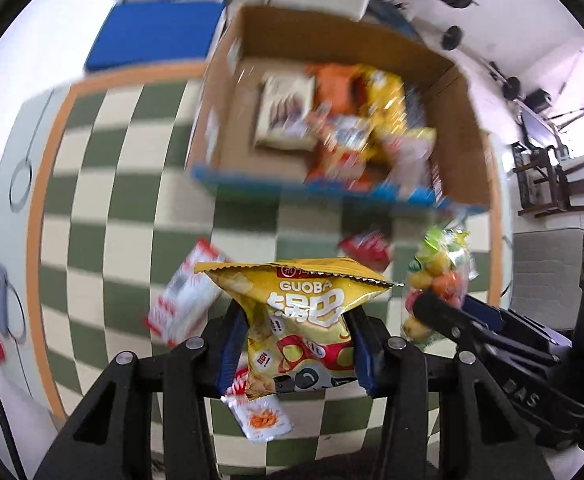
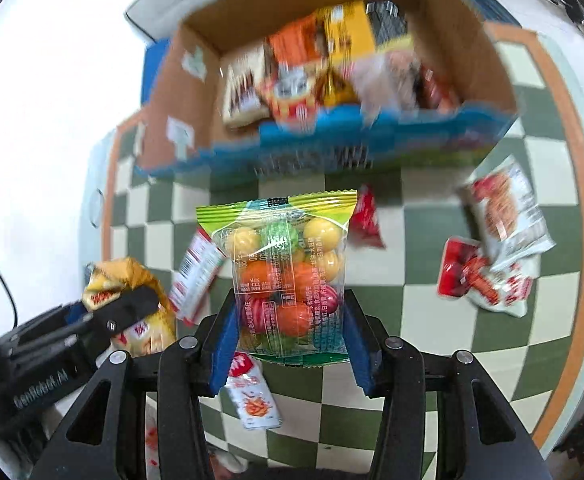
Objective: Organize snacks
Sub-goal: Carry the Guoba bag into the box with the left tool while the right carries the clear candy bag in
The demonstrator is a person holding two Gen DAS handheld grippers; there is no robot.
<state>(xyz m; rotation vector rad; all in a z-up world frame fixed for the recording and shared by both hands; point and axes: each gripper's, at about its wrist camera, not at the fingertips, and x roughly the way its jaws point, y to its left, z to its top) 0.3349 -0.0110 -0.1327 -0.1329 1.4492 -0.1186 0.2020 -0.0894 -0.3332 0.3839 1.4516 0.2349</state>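
Observation:
My left gripper point(image 1: 298, 332) is shut on a yellow GUOBA snack bag point(image 1: 300, 316), lifted above the checkered cloth. Beside it, my right gripper point(image 2: 290, 320) is shut on a clear bag of coloured candy balls point(image 2: 288, 268), also raised; that candy bag point(image 1: 436, 276) shows at the right of the left wrist view. Ahead stands an open cardboard box point(image 1: 464, 120) holding several snack packs point(image 1: 356, 124); the same box point(image 2: 488, 56) fills the top of the right wrist view. The yellow bag point(image 2: 132, 292) and left gripper appear at the lower left there.
Loose packets lie on the green-and-cream checkered cloth point(image 1: 124, 216): a red-and-white one point(image 1: 188, 296), a small red one point(image 2: 366, 218), a white one with orange print point(image 2: 252, 396), and a pile at the right point(image 2: 496, 248). A blue pad point(image 1: 152, 36) sits behind.

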